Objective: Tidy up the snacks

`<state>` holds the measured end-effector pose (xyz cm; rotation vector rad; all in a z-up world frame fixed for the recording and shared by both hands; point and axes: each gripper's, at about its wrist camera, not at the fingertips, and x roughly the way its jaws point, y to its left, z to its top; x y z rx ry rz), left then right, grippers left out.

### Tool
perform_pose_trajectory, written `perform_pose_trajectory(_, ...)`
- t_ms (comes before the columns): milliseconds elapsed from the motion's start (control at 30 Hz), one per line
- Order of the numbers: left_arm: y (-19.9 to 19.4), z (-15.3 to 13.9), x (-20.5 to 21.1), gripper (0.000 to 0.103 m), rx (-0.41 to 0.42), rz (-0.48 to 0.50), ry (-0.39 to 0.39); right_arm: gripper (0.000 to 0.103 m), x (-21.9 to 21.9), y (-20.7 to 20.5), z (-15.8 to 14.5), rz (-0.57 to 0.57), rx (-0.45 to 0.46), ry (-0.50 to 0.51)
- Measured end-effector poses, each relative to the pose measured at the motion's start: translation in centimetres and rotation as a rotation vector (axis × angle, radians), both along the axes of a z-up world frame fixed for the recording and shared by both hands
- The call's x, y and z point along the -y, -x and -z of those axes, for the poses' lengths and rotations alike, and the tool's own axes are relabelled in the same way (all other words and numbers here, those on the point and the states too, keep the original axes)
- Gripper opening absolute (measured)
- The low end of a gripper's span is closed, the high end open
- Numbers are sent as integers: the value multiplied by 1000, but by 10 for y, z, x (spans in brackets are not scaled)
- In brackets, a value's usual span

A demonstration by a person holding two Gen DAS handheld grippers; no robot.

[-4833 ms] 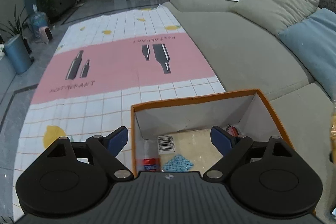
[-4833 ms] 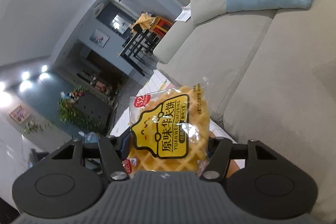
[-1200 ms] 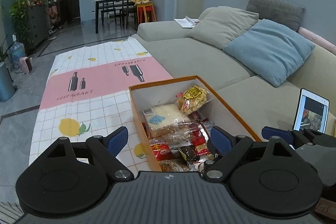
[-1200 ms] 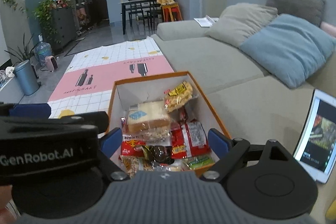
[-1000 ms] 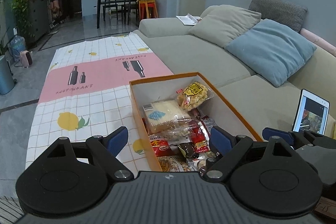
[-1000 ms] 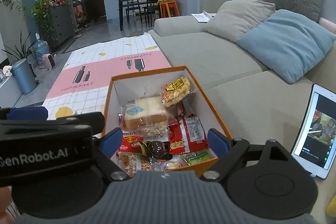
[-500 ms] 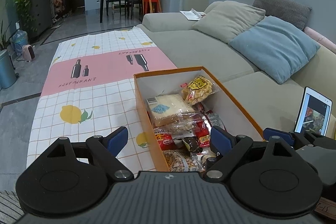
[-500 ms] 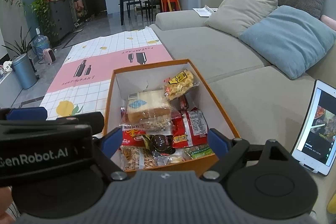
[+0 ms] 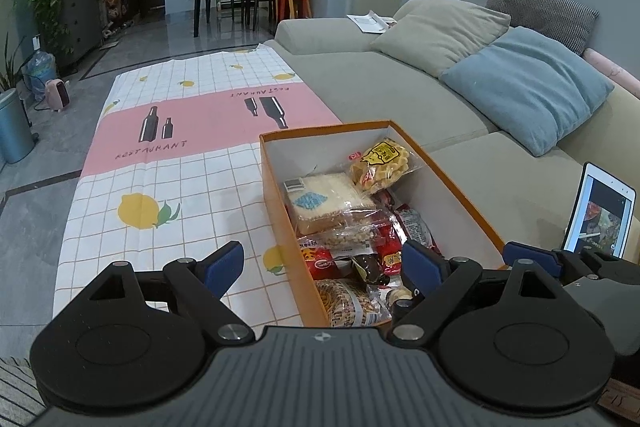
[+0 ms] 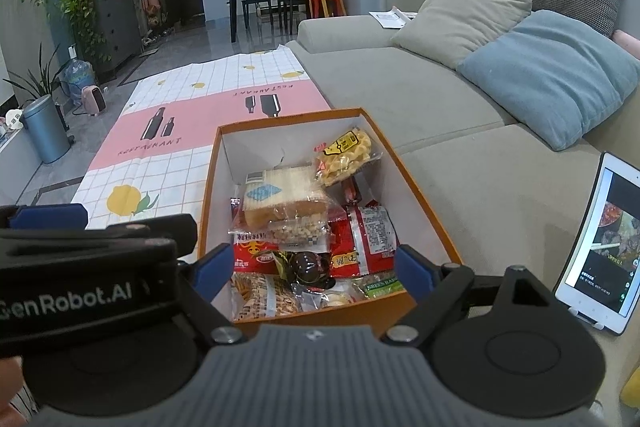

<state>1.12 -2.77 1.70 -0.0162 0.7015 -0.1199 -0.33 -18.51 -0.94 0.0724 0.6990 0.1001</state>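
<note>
Orange snack box (image 10: 424,203) packed with packets, waffle pack (image 10: 346,151) at far end, left tool (image 9: 320,263) wide, empty, right tool (image 10: 314,269) wide, empty

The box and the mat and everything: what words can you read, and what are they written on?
"RESTAURANT": on the mat, printed again upside down at its far end.
"GenRobot.AI": on the left gripper, the G partly cut off.
"GREEN" and a second cut-off word: on the green packet in the box.
Waffle pack, bread label, red packets and tablet: print too small or blurred to read.
</note>
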Motion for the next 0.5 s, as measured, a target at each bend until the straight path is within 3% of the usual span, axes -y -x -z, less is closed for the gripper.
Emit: perform_pose_trajectory(500,-1,-1,0,103,-4,3,-1,84,-1,2,-1,0,0,5)
